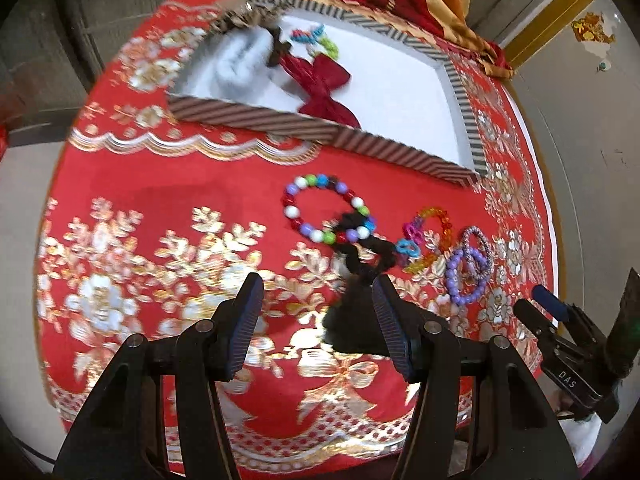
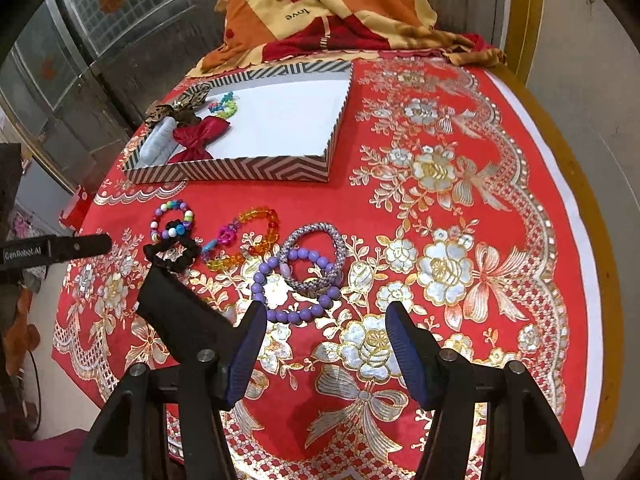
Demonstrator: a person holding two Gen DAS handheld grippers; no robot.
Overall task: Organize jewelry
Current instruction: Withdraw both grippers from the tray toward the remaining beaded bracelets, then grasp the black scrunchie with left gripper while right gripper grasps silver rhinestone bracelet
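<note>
Both the left gripper point(image 1: 316, 312) and right gripper point(image 2: 326, 338) point steeply down, fingers apart.

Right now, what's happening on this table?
A person holds two hand-held grippers over a red and gold embroidered tablecloth, sorting jewelry. Both the left hand-held gripper and the right hand-held gripper are open and empty. The striped shallow box already holds a red bow; the multicoloured bead bracelet, black scrunchie and purple bead bracelet lie loose.

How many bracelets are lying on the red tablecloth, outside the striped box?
4: multicolour bead bracelet at left, partly under the black scrunchie; amber bracelet beside it; purple bead bracelet nearest the right gripper; silver-lilac woven bangle overlapping it. Others may be hidden.
</note>
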